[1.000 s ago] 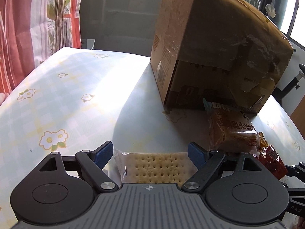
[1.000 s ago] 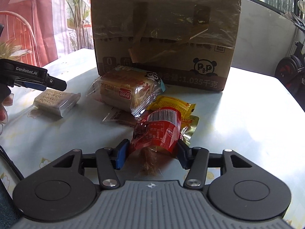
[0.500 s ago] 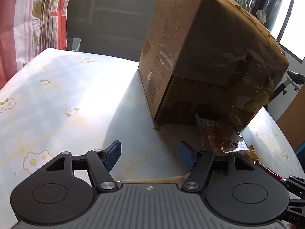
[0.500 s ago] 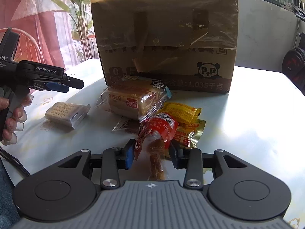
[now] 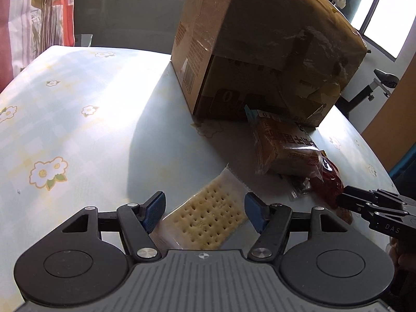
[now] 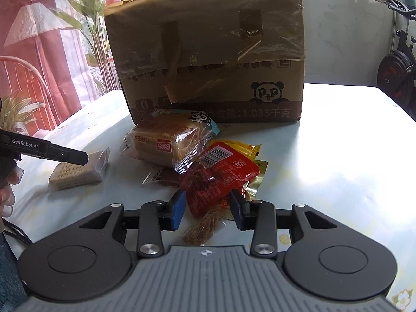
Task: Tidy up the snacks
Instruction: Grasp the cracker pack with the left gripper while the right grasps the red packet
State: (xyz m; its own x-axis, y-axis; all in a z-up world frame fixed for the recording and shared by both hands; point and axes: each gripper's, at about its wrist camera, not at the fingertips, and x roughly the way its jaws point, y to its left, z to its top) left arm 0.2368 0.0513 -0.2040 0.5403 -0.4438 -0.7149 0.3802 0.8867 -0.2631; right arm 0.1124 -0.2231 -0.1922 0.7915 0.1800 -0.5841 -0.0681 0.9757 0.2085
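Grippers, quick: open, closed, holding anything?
Left gripper: open, fingers either side of the clear-wrapped cracker pack, not clamped.
Right gripper: open around the red plastic snack packet, not gripped.

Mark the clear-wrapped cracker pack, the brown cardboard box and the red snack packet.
clear-wrapped cracker pack point(image 5: 208, 214), left wrist view, top cracker face.
brown cardboard box point(image 6: 208, 52), right wrist view, taped front.
red snack packet point(image 6: 221, 179), right wrist view, printed middle.

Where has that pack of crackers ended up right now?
The cracker pack lies on the table between the open left tongs, left of the bread bag and apart from the snack pile.
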